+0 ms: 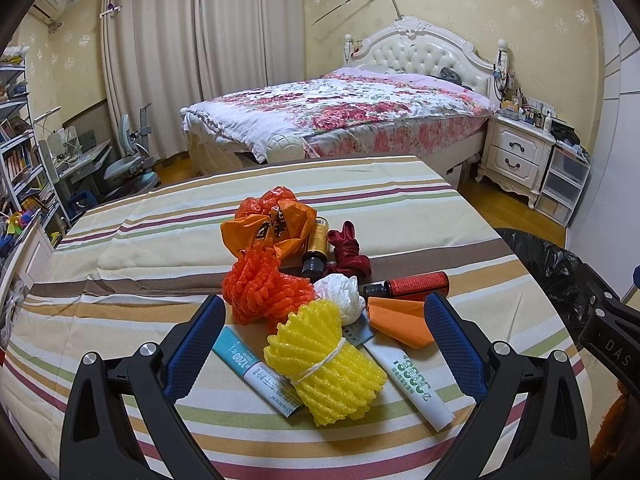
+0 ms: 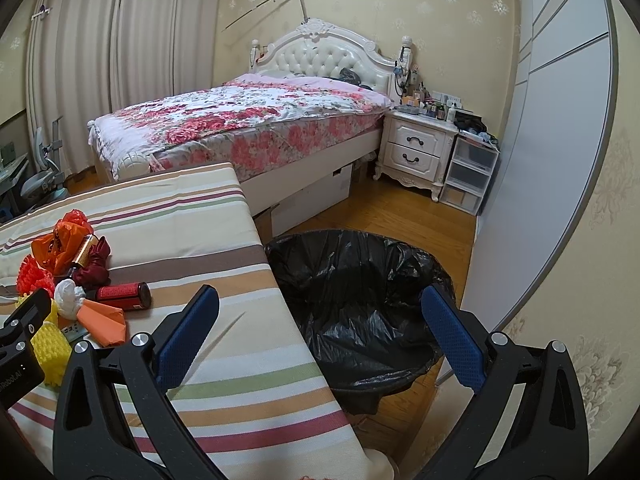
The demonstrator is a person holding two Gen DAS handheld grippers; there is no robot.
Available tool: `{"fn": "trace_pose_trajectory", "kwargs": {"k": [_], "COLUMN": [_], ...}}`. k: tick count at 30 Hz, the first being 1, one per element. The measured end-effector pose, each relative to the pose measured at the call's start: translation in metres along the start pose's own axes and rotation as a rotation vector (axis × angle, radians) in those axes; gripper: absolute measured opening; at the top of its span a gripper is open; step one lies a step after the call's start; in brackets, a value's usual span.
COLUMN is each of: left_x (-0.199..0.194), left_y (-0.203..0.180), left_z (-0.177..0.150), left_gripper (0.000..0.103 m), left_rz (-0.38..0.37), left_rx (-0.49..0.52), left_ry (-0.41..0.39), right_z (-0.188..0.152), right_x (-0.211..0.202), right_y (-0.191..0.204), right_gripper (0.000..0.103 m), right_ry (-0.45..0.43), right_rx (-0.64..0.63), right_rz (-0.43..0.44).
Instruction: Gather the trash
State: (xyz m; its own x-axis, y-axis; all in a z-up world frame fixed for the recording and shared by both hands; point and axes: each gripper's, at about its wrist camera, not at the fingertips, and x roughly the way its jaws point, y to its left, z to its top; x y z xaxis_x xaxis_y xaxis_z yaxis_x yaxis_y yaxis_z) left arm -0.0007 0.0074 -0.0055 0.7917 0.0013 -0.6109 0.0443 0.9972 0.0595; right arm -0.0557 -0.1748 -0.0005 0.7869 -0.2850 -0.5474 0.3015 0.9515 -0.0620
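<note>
The left gripper (image 1: 326, 344) hangs wide open over the yellow foam net (image 1: 324, 364) in the trash pile on the striped table (image 1: 120, 280). The right gripper (image 2: 320, 340), empty and wide apart, hovers at the table edge beside the black-lined bin (image 2: 360, 280).

Your left wrist cam sits low over the striped surface (image 1: 400, 208), looking forward and slightly down between its own jaws, close on the trash pile (image 1: 320, 300). It faces the bed (image 1: 340, 112) and the curtains (image 1: 180, 52) beyond.

Your right wrist cam sits further right, over the surface's right edge, aimed the same way. It looks down into the black-lined bin (image 2: 360, 300) on the floor, which is close.

Overlap: both see the bed, nightstand (image 1: 516, 152), the surface and the pile, which sits at the far left in the right view. The bin shows at the left view's right edge. Each cam catches part of the other unit.
</note>
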Motion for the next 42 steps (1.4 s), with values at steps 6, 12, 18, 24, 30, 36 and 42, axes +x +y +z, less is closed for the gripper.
{"fn": "trace_pose_trajectory", "kwargs": {"k": [6,12,18,24,30,36,42], "left_x": [0.0,0.0,0.001,0.007,0.009,0.011,0.013], "left_y": [0.0,0.0,0.001,0.003,0.008,0.026,0.051], "left_z": [0.0,0.0,0.0,-0.009,-0.013,-0.018,-0.026], "left_gripper": [0.097,0.097,0.097,0.097,0.097,0.097,0.096], "left_rz": [-0.001,0.0,0.001,0.003,0.01,0.02,0.038], "left_rx": [0.0,0.0,-0.002,-0.005,-0.006,-0.02,-0.038], "left_ry": [0.002,0.0,0.004,0.011,0.021,0.046,0.068], "right_z": [0.0,0.0,-0.005,-0.007,-0.006,-0.006,-0.009], "right_x": [0.0,0.0,0.002,0.003,0.005,0.007,0.009], "right_y": [0.0,0.0,-0.001,-0.001,0.002,0.008,0.015], "right_gripper": [0.099,0.099,0.099,0.099,0.099,0.099,0.099], "right_ry": [0.001,0.002,0.008,0.019,0.034,0.063,0.083], "right_rx": [0.001,0.001,0.005,0.006,-0.005,-0.011,-0.015], "right_rz": [0.001,0.001,0.0,0.007,0.025,0.06,0.082]}}
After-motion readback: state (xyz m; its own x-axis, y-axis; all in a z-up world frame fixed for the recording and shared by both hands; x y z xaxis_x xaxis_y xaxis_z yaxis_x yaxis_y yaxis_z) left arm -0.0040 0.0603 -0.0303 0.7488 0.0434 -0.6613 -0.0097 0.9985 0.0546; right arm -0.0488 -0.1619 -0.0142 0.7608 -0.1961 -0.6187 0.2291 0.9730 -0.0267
